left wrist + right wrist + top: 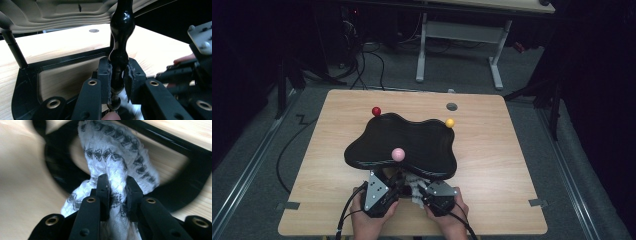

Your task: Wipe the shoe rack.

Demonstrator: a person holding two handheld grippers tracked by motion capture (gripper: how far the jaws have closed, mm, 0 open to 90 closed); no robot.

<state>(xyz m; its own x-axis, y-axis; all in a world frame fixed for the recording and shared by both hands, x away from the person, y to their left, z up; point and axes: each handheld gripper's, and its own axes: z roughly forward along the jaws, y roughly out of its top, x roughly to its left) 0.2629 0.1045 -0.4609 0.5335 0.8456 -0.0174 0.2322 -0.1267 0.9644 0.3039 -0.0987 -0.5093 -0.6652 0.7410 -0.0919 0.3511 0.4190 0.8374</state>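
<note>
- While a person's two hands hold the grippers at the near edge of the wooden table (492, 150), a black wavy-edged tray (412, 137) on thin posts stands at the table's middle.
- Left gripper (384, 192) sits just under the tray's near edge; in the left gripper view its jaws are clamped on a glossy black turned post (121, 37) that rises to the tray's underside.
- Right gripper (432, 196) sits just beside the left one, also near the tray's front; in the right gripper view its jaws are pressed together on a white cloth with black zigzag pattern (117, 162), which bunches up over the stand's black base frame (175, 192).
- Pink ball (398, 154) sits at the tray's front, whether in it or atop a post cannot be told.
- Red ball (376, 111) and yellow ball (450, 122) stand at the tray's far rim.
</note>
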